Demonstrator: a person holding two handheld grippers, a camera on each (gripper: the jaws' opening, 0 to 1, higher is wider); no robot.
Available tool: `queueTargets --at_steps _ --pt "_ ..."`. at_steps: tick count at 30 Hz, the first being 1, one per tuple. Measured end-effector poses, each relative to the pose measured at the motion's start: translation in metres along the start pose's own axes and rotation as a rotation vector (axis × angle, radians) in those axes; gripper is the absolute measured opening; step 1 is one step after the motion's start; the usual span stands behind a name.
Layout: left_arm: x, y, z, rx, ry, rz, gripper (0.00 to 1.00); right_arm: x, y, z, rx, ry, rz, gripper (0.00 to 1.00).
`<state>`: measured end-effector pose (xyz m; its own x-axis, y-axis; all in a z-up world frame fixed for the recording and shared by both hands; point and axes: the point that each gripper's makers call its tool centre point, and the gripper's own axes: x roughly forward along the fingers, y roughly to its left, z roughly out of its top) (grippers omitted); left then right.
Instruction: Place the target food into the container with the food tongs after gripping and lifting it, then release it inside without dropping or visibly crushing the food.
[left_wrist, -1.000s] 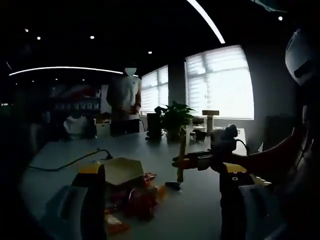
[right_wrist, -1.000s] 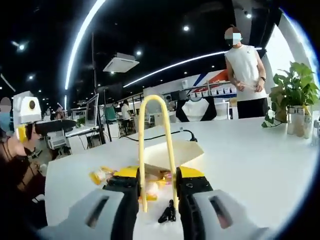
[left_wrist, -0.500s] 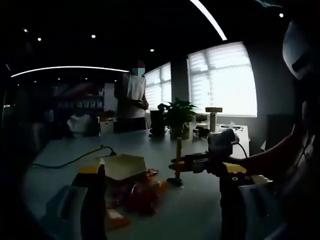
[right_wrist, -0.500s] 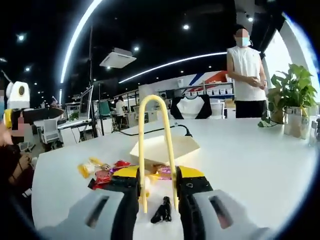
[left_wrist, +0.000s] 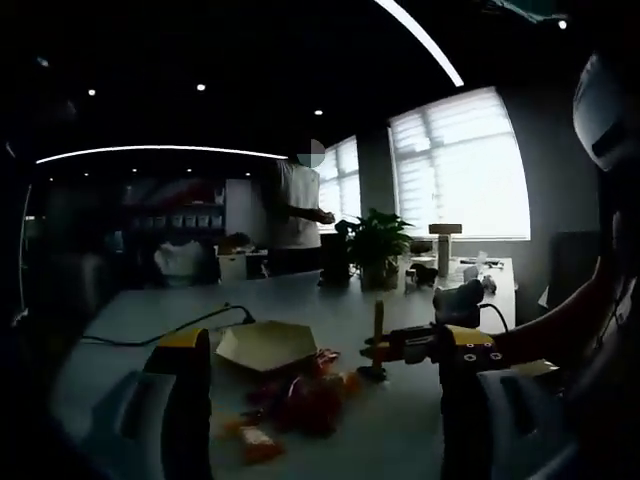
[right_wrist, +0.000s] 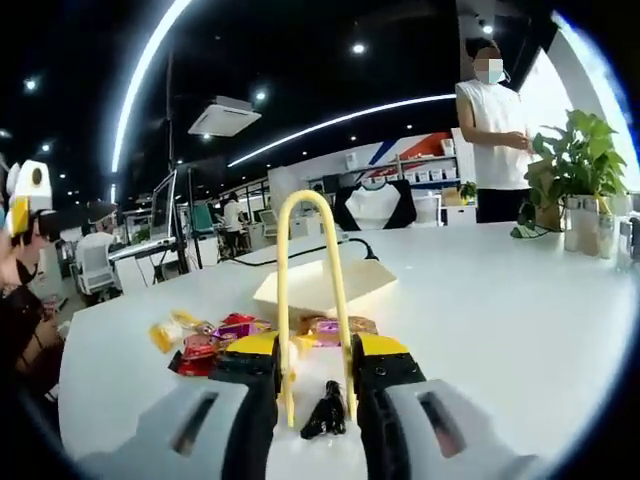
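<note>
Right gripper view: right tool (right_wrist: 313, 385) at bottom centre, clamped on the yellow tongs (right_wrist: 307, 290), whose looped end stands up toward frame centre. A small black object (right_wrist: 325, 410) lies on the white table (right_wrist: 520, 320) between the jaws, tong tips right next to it; contact unclear. Just beyond, wrapped snacks (right_wrist: 215, 335) are scattered centre-left, red, yellow and purple packs, all loose on the table. Behind them sits the cream container (right_wrist: 322, 285), partly hidden by the tongs, with a black cable (right_wrist: 300, 258) running past its far side. Left tool (right_wrist: 25, 200) shows at the left edge. A plant (right_wrist: 575, 175) is at the right edge, a person (right_wrist: 495, 135) standing upper right beyond the table.

Left gripper view, dim: left tool (left_wrist: 325, 410) at the bottom, jaws wide apart, nothing between them. Snacks (left_wrist: 300, 395) lie lower centre, container (left_wrist: 265, 345) just behind. Right tool (left_wrist: 425, 345) comes in from the right, tongs (left_wrist: 378, 335) pointing down next to the pile. Plant (left_wrist: 380, 245) and person (left_wrist: 298, 215) at the far side, bright windows (left_wrist: 460, 165) upper right.
</note>
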<state>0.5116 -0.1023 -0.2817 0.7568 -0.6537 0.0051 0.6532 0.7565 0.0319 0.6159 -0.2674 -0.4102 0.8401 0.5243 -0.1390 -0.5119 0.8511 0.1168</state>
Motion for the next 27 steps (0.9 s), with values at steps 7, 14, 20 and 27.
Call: queueTargets --at_steps 7,14,20,27 --pt "-0.002 0.007 0.001 0.003 -0.004 0.021 1.0 0.002 0.0 -0.001 -0.038 0.04 -0.024 0.21" --pt "-0.003 0.006 0.001 0.006 0.001 0.024 1.0 -0.002 -0.004 -0.001 0.066 0.025 -0.055 0.14" --pt "-0.005 0.01 -0.003 0.005 0.017 0.029 1.0 -0.005 -0.004 0.002 0.048 0.017 -0.047 0.14" --pt "-0.004 0.011 -0.001 0.004 0.013 0.034 0.99 -0.009 -0.003 0.009 0.035 0.013 -0.045 0.14"
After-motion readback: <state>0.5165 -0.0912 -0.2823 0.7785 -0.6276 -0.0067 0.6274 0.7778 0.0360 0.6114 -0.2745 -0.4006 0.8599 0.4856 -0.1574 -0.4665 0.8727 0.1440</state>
